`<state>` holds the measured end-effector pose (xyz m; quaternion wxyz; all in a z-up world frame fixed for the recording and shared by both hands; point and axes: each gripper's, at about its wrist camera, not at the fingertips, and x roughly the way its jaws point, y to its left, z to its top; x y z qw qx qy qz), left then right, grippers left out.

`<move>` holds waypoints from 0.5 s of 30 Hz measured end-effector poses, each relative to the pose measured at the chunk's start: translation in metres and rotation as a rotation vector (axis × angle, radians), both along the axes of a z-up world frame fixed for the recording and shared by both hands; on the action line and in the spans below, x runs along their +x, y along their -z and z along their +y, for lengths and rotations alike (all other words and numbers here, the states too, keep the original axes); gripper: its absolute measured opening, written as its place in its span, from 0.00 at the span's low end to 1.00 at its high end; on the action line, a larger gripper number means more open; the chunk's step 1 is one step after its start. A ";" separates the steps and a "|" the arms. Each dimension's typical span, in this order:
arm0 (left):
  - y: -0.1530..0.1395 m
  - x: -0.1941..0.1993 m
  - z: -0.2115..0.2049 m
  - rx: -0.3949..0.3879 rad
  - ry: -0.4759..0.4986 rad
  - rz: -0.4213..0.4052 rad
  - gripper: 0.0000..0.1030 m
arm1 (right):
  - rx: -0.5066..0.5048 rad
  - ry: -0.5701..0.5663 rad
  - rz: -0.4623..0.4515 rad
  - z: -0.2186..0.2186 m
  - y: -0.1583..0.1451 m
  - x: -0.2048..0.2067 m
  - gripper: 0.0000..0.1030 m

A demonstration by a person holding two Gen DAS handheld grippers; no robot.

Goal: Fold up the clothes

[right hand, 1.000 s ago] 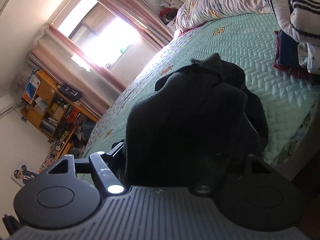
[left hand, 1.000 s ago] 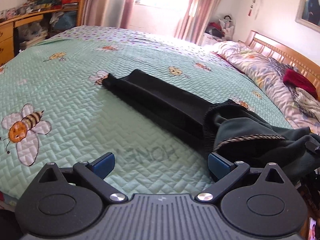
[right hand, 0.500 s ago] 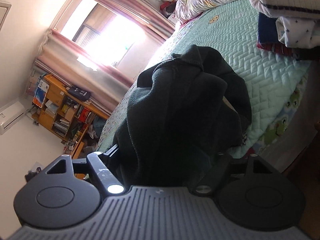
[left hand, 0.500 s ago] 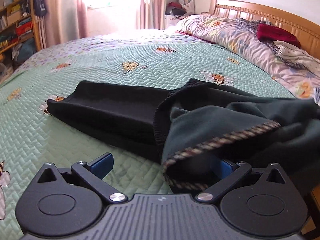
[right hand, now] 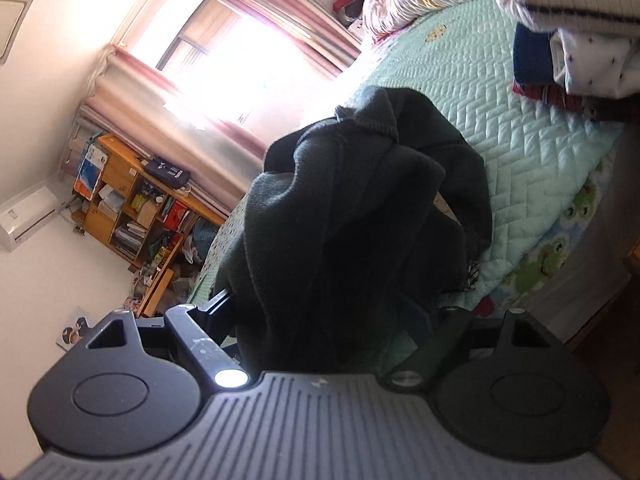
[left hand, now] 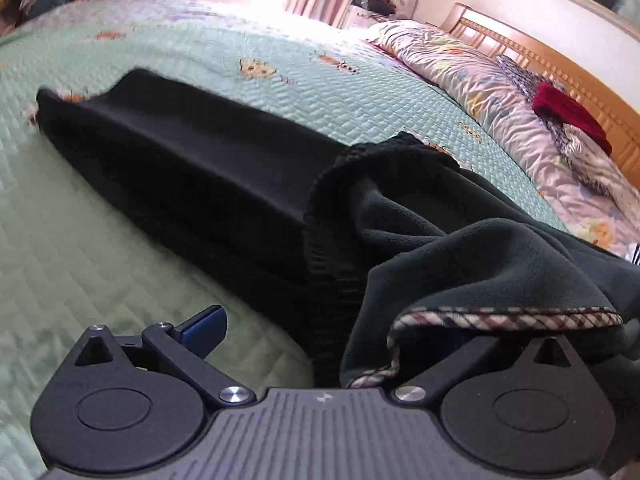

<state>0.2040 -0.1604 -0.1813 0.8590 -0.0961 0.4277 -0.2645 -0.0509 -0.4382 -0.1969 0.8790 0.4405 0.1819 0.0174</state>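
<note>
A long black garment lies across the green quilted bedspread. Its ribbed waistband stands open, showing dark green fleece with a plaid-trimmed edge. My left gripper is open just in front of the waistband. Its left blue finger is bare, and the plaid edge hides the right one. In the right wrist view the same dark garment is bunched between the jaws of my right gripper, which are opening. The cloth hides both pads.
A floral duvet, a red cloth and a wooden headboard lie at the far right. A stack of folded clothes sits near the bed's edge. A cluttered bookshelf stands by the window.
My left gripper moved down and closer to the waistband, and the plaid edge now covers its right finger. My right gripper sank slightly and its arms spread wider, with the garment still bunched over it.
</note>
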 end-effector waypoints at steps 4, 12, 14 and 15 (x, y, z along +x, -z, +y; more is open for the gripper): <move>0.004 -0.003 -0.003 -0.121 0.046 0.040 0.97 | -0.052 0.029 0.001 -0.004 -0.010 -0.018 0.82; -0.018 -0.024 -0.008 -0.191 0.185 -0.046 0.87 | -0.096 0.080 -0.032 -0.002 -0.031 -0.027 0.82; -0.027 -0.031 -0.010 -0.175 0.210 -0.078 0.84 | -0.121 0.082 -0.051 0.003 -0.039 -0.027 0.82; -0.030 -0.034 -0.013 -0.155 0.215 -0.087 0.82 | -0.131 0.086 -0.059 0.005 -0.043 -0.028 0.82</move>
